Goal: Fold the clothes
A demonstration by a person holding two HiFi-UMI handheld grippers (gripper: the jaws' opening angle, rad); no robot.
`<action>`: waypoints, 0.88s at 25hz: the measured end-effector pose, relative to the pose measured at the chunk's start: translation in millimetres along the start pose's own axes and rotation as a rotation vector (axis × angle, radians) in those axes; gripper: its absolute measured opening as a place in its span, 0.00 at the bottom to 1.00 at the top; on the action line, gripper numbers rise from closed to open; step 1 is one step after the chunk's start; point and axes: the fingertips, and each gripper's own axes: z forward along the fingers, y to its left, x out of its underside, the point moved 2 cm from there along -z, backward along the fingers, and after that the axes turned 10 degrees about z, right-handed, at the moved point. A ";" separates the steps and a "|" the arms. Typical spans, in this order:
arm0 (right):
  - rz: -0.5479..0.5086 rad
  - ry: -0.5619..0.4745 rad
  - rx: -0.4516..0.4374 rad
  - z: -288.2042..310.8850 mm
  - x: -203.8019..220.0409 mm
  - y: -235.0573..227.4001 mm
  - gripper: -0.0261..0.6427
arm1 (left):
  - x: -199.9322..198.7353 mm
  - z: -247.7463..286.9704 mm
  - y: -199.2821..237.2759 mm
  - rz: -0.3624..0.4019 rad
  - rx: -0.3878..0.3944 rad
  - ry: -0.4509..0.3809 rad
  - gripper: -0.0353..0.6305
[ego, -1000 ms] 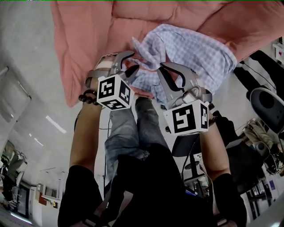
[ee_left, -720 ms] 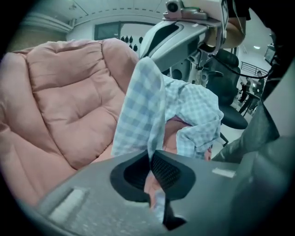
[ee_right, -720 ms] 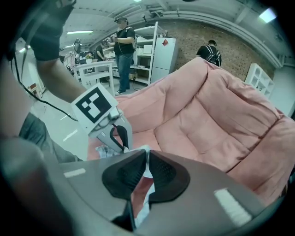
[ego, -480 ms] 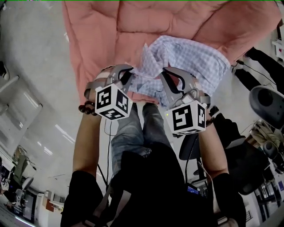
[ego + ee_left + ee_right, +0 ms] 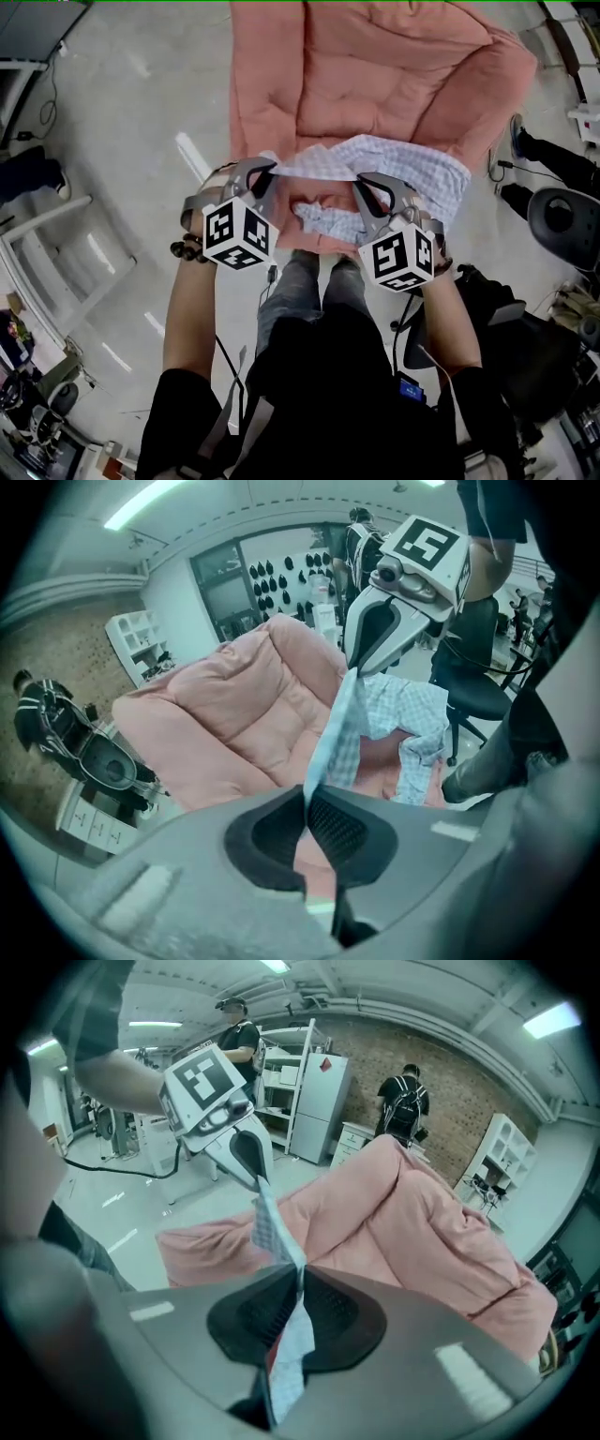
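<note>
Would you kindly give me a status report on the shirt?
Left tongs shut on checked shirt. Right tongs shut on same shirt. Edge stretched between them, over pink cushion. No obstruction seen.

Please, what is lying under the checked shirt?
Under the checked shirt lies the pink padded cushion; its seat shows below the lifted near edge. What the shirt's far side covers cannot be seen.

The shirt (image 5: 412, 169) is a fine check of pale blue and white. The padded lounger (image 5: 375, 66), at twelve o'clock in the head view, is salmon pink all over. The left gripper (image 5: 266, 172) and right gripper (image 5: 362, 182) are grey. The left cube (image 5: 237, 232) and right cube (image 5: 401, 259) are white with black squares. The floor (image 5: 141, 122), at nine o'clock, is glossy pale grey. The person's trousers (image 5: 291, 300) are faded grey and the top (image 5: 328, 394) is black.
</note>
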 end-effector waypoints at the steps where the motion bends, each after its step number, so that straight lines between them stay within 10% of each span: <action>1: -0.010 -0.010 0.006 -3.0 -12.2 0.8 0.08 | 0.7 -11.0 7.7 0.014 -0.012 0.006 0.07; 22: -0.081 -0.182 0.081 16.6 -183.2 16.4 0.07 | 56.5 -129.9 170.1 0.145 -0.213 0.101 0.07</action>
